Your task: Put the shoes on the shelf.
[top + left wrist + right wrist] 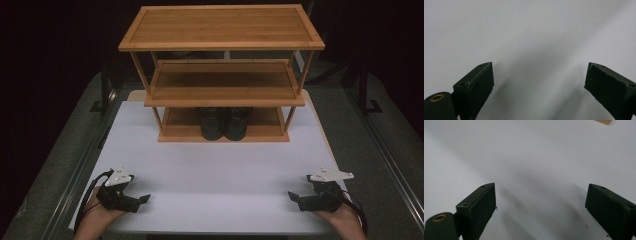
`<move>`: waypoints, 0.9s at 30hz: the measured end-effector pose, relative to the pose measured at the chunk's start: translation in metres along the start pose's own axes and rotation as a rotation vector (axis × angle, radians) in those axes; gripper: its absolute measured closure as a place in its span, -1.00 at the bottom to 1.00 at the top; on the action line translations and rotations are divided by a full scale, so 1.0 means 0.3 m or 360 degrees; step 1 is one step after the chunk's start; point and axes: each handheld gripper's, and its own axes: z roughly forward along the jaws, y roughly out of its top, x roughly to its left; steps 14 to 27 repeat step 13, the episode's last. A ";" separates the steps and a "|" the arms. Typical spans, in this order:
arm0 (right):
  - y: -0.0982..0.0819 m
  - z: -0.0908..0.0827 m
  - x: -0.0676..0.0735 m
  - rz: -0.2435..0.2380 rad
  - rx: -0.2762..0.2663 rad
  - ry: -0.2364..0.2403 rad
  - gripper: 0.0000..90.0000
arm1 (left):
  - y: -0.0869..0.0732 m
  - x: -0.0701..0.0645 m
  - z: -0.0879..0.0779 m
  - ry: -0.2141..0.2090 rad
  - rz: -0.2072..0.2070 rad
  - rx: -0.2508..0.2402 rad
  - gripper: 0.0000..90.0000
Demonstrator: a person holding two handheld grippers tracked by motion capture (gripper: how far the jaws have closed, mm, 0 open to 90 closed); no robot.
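Both grippers rest low on the smooth white bench [215, 165], left gripper [142, 200] and right gripper [295, 198], jaws spread wide, holding nothing. From above: a slatted bamboo rack [222, 30], glossy black shoes [225, 122] on its bottom shelf, well apart from either gripper.

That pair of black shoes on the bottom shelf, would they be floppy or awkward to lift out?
The black shoes look sturdy and bulky, so probably fairly stiff and not light. They stand upright side by side, so they seem stable and unlikely to roll. The middle shelf hangs close above, so pulling them forward looks easier than lifting.
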 end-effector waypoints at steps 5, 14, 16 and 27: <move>-0.048 -0.003 -0.001 -0.0004 0.0014 -0.0034 -0.81 | -0.042 -0.004 -0.002 0.0004 -0.0023 -0.0074 -0.82; -0.051 -0.003 -0.002 -0.0007 0.0005 -0.0034 -0.82 | -0.043 -0.006 -0.003 0.0019 -0.0024 -0.0077 -0.90; -0.051 -0.003 -0.002 -0.0007 0.0005 -0.0034 -0.82 | -0.043 -0.006 -0.003 0.0019 -0.0024 -0.0077 -0.90; -0.051 -0.003 -0.002 -0.0007 0.0005 -0.0034 -0.82 | -0.043 -0.006 -0.003 0.0019 -0.0024 -0.0077 -0.90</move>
